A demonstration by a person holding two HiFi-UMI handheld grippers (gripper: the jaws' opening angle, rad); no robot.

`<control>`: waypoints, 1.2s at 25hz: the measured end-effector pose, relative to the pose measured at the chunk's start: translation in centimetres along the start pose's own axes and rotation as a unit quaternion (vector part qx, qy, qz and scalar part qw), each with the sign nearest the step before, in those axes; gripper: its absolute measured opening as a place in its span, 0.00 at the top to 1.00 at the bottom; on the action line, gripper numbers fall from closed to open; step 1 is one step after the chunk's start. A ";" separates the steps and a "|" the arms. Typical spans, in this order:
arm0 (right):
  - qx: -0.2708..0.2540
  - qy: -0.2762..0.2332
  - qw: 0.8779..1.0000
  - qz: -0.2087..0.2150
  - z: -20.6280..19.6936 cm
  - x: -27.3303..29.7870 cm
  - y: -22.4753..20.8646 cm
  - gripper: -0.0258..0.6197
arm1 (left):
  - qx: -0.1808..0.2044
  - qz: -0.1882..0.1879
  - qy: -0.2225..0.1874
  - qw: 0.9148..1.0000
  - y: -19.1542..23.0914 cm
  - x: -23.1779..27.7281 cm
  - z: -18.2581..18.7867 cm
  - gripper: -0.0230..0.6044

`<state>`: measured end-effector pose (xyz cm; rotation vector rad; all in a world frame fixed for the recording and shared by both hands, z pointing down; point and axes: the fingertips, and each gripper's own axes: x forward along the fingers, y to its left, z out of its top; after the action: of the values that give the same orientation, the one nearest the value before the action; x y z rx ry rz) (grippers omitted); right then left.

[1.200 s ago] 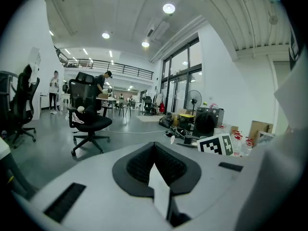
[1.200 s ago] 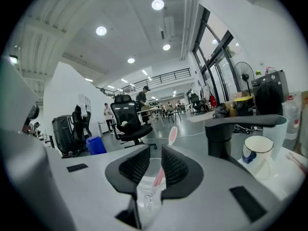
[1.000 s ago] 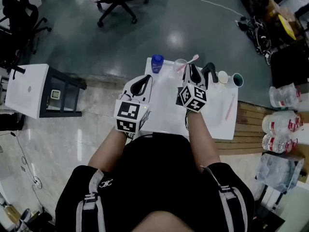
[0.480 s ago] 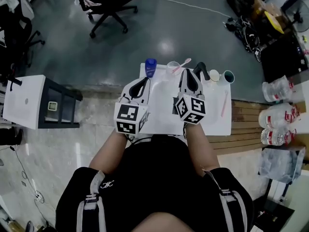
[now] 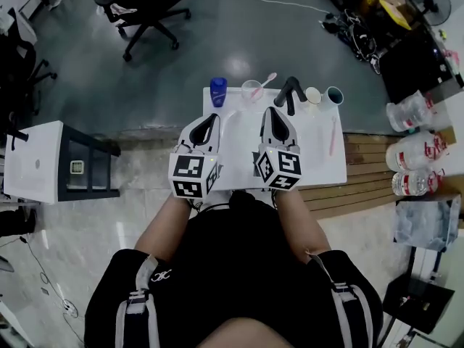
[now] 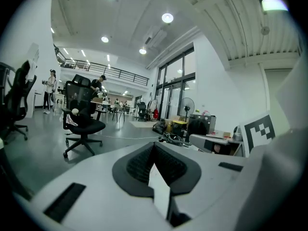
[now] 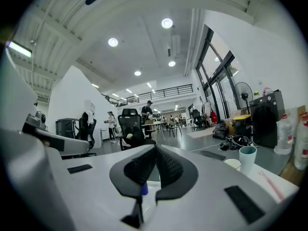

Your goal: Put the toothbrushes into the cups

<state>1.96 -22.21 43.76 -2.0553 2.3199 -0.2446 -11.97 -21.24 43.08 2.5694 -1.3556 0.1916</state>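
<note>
Head view from above, left to right: a low white side table [image 5: 36, 162] on the floor, well apart from the white table [image 5: 239, 143] at which the person stands. At the far edge of that table, a blue cup [image 5: 218, 91], then a clear cup [image 5: 251, 90] with a pink toothbrush [image 5: 268, 80] leaning in it, head up and to the right. The left gripper [image 5: 212, 119] hovers over the table's near left part, below the blue cup; in the left gripper view [image 6: 154, 146] its jaws are clenched tip to tip with nothing between them. The right gripper [image 5: 273, 112] hangs near the clear cup, on its near side; in the right gripper view [image 7: 155, 148] its jaws are likewise pressed together and empty. Further right, a black curved object [image 5: 290, 93], a cream cup [image 5: 312, 96] and a teal cup [image 5: 334, 95] stand in a row, both cups empty. A second pink toothbrush [image 5: 333, 135] lies flat on the table, on the near side of the teal cup. Clear bottles [image 5: 413, 151] stand beyond the table's right edge.
</note>
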 end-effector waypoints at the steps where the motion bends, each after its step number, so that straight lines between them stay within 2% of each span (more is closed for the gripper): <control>1: 0.001 0.003 1.000 -0.001 -0.4 -0.3 0.2 0.94 | -0.001 -0.001 0.001 1.000 0.0 -0.3 -0.2 0.94; 8: 0.004 0.030 1.000 0.003 -2.9 -2.0 3.3 0.94 | -0.002 -0.002 0.002 1.000 0.9 -3.6 -1.0 0.94; 15: 0.020 0.093 0.995 0.028 -7.3 -1.2 7.8 0.82 | -0.007 0.017 0.004 1.000 3.3 -7.5 -2.0 0.94; 20: 0.022 0.155 0.987 0.030 -11.6 0.3 10.3 0.80 | -0.011 0.038 0.001 0.999 5.2 -10.1 -2.3 0.94; 30: 0.055 0.254 0.966 -0.010 -19.4 3.3 12.2 0.80 | -0.020 0.076 0.001 0.997 8.7 -13.6 -3.2 0.94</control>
<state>-12.97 -22.26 61.47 -2.1578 2.4636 -0.9821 -26.87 -14.37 44.37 2.4339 -1.5374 0.1916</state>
